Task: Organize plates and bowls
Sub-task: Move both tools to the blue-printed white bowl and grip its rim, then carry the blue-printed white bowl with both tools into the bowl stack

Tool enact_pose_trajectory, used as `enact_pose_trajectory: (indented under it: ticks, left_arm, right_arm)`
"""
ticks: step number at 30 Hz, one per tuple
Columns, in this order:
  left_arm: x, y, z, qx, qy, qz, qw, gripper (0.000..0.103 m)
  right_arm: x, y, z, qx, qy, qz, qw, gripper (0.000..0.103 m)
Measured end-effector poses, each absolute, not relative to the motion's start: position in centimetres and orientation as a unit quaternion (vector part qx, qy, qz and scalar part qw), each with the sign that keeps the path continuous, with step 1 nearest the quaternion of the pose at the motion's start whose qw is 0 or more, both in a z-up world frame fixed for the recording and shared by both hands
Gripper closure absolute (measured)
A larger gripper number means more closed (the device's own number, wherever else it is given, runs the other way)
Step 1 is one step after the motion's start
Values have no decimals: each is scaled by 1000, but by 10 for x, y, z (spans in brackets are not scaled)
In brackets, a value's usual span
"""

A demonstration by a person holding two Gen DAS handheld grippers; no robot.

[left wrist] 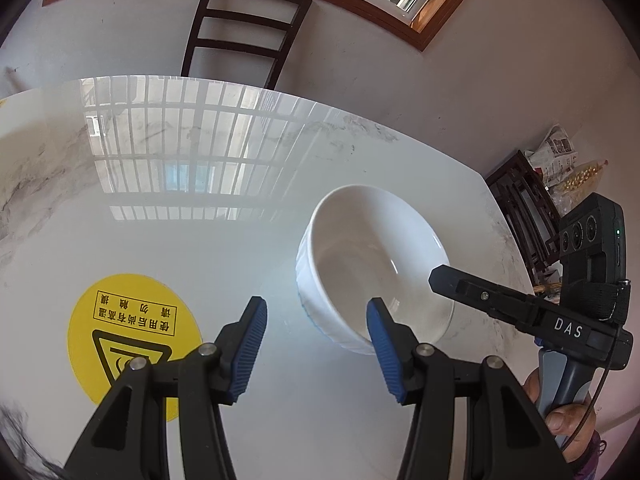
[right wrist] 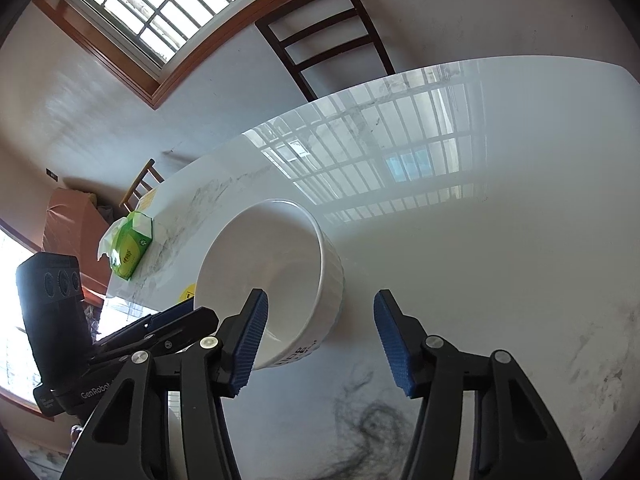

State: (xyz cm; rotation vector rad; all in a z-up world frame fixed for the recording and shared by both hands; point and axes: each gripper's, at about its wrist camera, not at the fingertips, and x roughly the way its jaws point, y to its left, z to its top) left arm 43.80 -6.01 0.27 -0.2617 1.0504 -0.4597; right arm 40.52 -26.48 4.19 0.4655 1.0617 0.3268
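A white ribbed bowl [left wrist: 372, 256] stands upright and empty on the glossy marble table [left wrist: 180, 216]. My left gripper [left wrist: 316, 304] is open astride the bowl's near-left wall, with one blue pad inside and one outside, neither pressing on it. In the right wrist view the same bowl [right wrist: 276, 264] sits left of centre. My right gripper [right wrist: 320, 296] is open astride its right wall, left pad inside, right pad outside and clear of it. A black finger [left wrist: 472, 292] of the right gripper reaches over the bowl's right rim. No plates are in view.
A round yellow warning sticker [left wrist: 132, 340] lies on the table to the left of the bowl. A green tissue pack [right wrist: 130, 250] sits near the table's far-left edge. A dark chair [left wrist: 244, 28] stands behind the table, and another with newspapers [left wrist: 556, 152] is at the right.
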Motion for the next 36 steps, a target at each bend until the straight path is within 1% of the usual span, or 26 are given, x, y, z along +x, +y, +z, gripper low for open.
enact_pose_trajectory:
  ticks: [1,3,5,6,7,8,11,14,17,24,29,36]
  left_arm:
    - [438,-61,2,-124,494,-216,833,50]
    - [441,-62,1,-121,494,-218,833,50]
    - [441,-64,0,-121,495,-221,832,50]
    - [441,-65,-1,-122,495,-223,831,50]
    - [440,-67,-1,-121,494,-225,831,53]
    - [439,-68,-1,-116,490,-228,834,69]
    - [435,-74,4,-88,477,-207,849,78]
    - [429,-73,6,-75,468,-191,860,86]
    - [425,-64,7,-109,480,-198,848,88]
    - [379,-71,42,-91,470,-187,858,88]
    - [326,-70,65,-84,459,-188,864,88]
    - [244,-67,96,-76,425,-186,883,88]
  right_arm:
    - [406,-264,41,219,501,154,823,54]
    - [407,-262,38,217,507,155,819,60]
    - [408,-260,35,213,514,152,817,62]
    - [408,-260,33,215,516,152,815,65]
    - [408,-260,31,219,517,153,813,66]
    - [408,-260,30,220,518,154,812,70]
    - [407,-261,28,232,518,160,808,80]
    - [405,-259,28,226,518,158,810,83]
    - [399,-268,23,256,521,173,795,85]
    - [365,-273,46,268,508,191,796,85]
    - [321,-273,74,265,496,211,800,84]
    - [250,-267,106,255,479,238,805,83]
